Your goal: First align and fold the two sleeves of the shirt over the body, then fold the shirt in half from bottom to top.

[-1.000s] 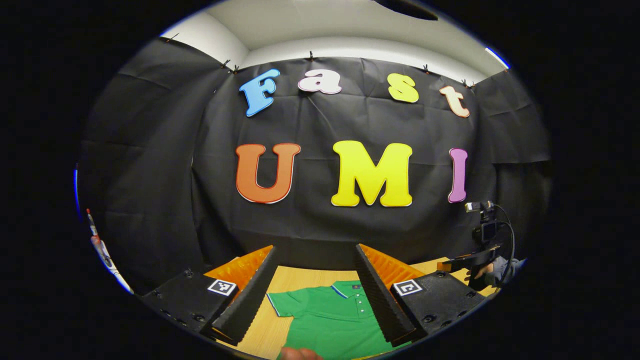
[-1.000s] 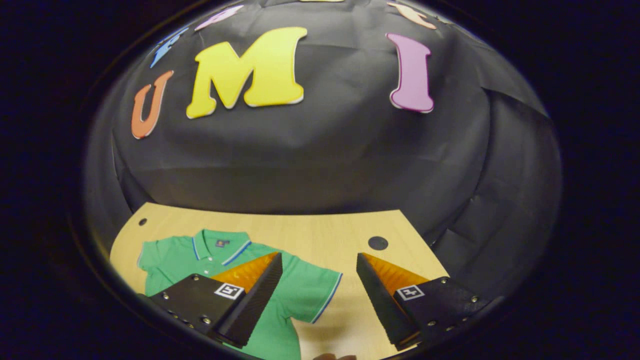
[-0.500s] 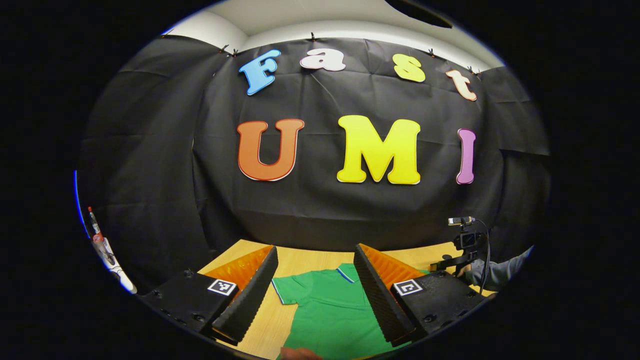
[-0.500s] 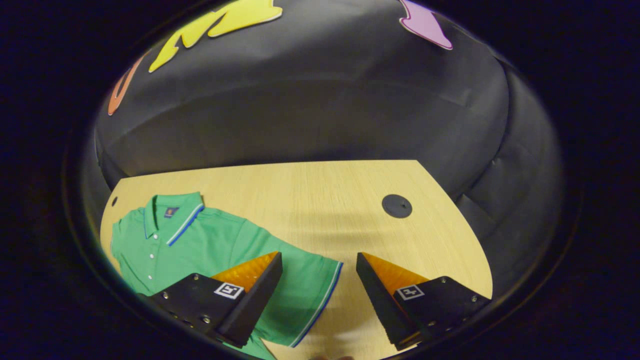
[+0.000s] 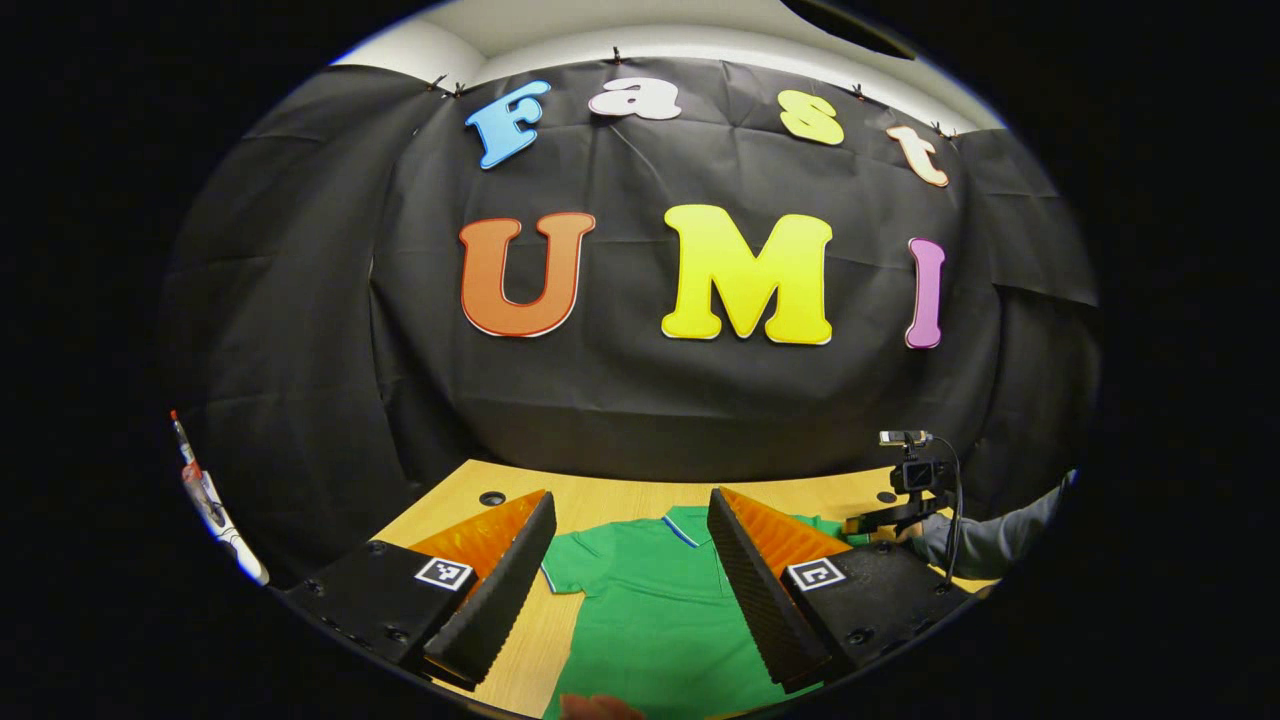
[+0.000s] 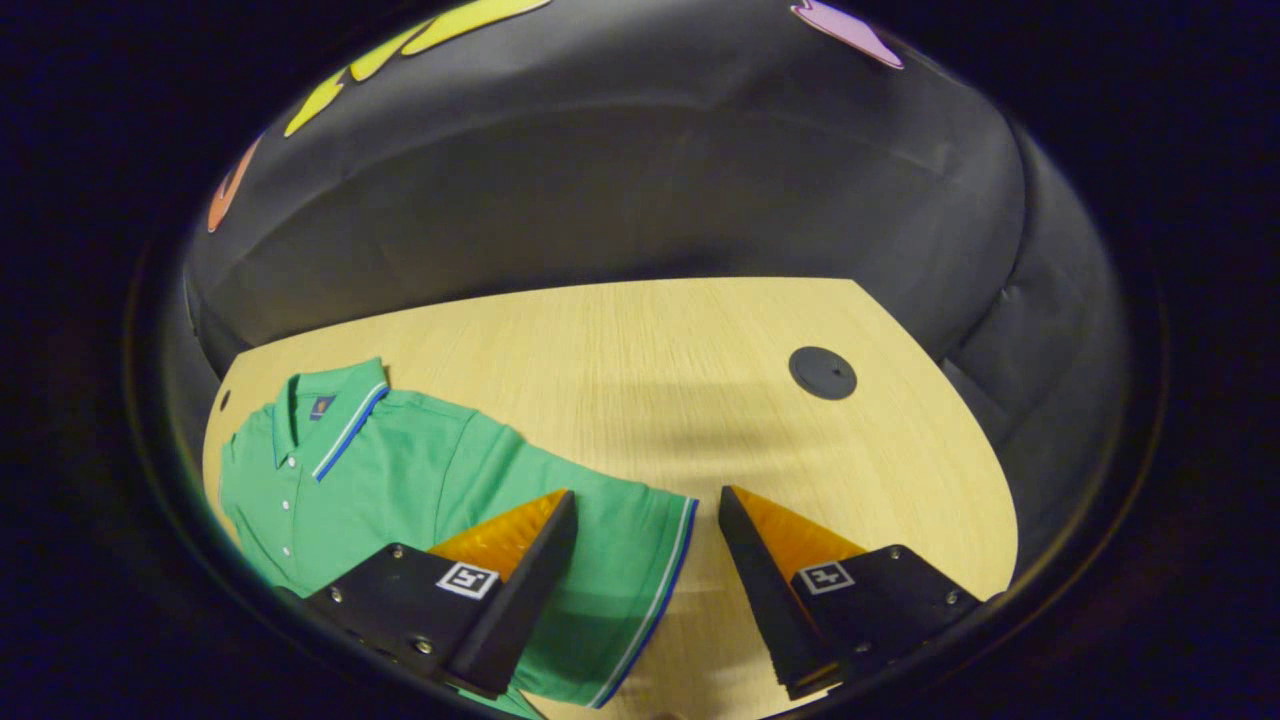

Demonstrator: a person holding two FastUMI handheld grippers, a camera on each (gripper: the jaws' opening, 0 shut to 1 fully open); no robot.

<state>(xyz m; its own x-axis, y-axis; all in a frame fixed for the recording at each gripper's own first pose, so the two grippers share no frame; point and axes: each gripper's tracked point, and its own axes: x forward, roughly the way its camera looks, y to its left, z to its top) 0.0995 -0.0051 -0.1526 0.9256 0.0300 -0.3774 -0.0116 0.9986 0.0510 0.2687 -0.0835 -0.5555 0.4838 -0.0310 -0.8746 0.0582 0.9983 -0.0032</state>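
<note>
Both grippers stand released, fingers spread wide with nothing between them. Left gripper (image 5: 630, 560) hangs above the green short-sleeved polo shirt with blue-and-white trim (image 5: 655, 610), which lies flat on the pale wooden table (image 5: 590, 495); the collar lies between and just ahead of its fingers, one sleeve just beside its left finger. Far off beyond its right finger, the right gripper (image 5: 905, 500) shows with a grey sleeve (image 5: 985, 540) behind it. Right gripper (image 6: 645, 560) hovers over the shirt's other sleeve (image 6: 620, 570); its left finger overlaps the sleeve and the striped cuff edge lies between the fingers. A round black table grommet (image 6: 822, 373) sits ahead of its right finger.
</note>
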